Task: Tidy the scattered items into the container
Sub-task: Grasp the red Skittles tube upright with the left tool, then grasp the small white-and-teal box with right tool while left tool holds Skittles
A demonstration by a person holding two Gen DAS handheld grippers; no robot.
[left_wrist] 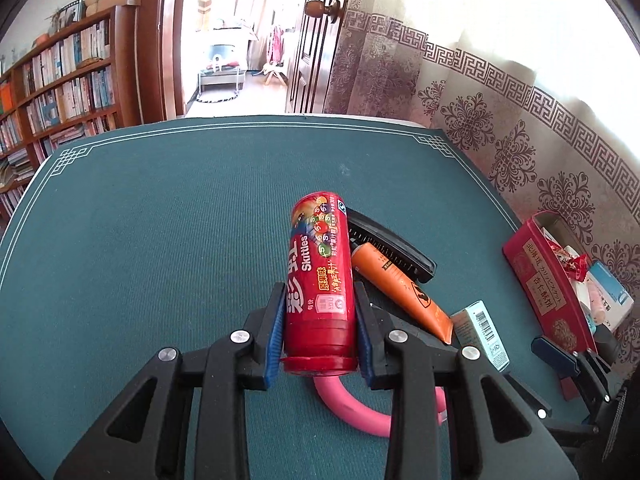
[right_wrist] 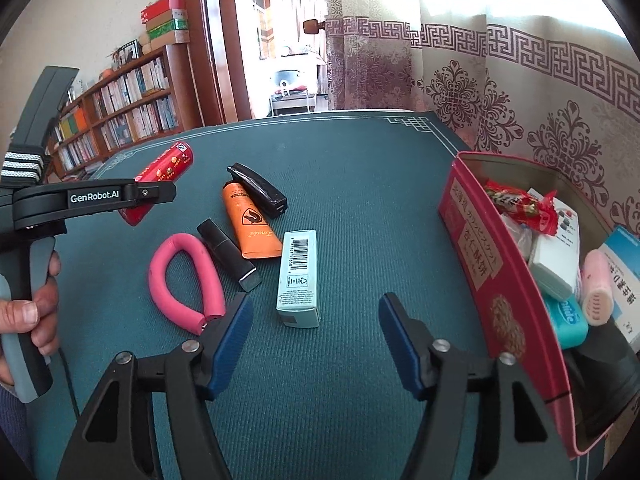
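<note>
My left gripper (left_wrist: 319, 300) is shut on a red Skittles tube (left_wrist: 320, 276) and holds it above the green mat; the tube also shows in the right wrist view (right_wrist: 160, 178) with the left gripper (right_wrist: 132, 194) beside it. My right gripper (right_wrist: 316, 308) is open and empty, low over the mat, left of the red tin (right_wrist: 480, 264). On the mat lie an orange tube (right_wrist: 250, 220), a black comb (right_wrist: 258, 188), a black lipstick (right_wrist: 228, 252), a pink foam loop (right_wrist: 184, 280) and a pale green box (right_wrist: 300, 276).
The red tin at the right holds several items: a red candy wrapper (right_wrist: 524, 204), white and teal packs, a pink bottle (right_wrist: 598, 288). A patterned curtain (right_wrist: 520, 100) hangs behind it. A bookshelf (right_wrist: 120, 112) and doorway stand beyond the table's far edge.
</note>
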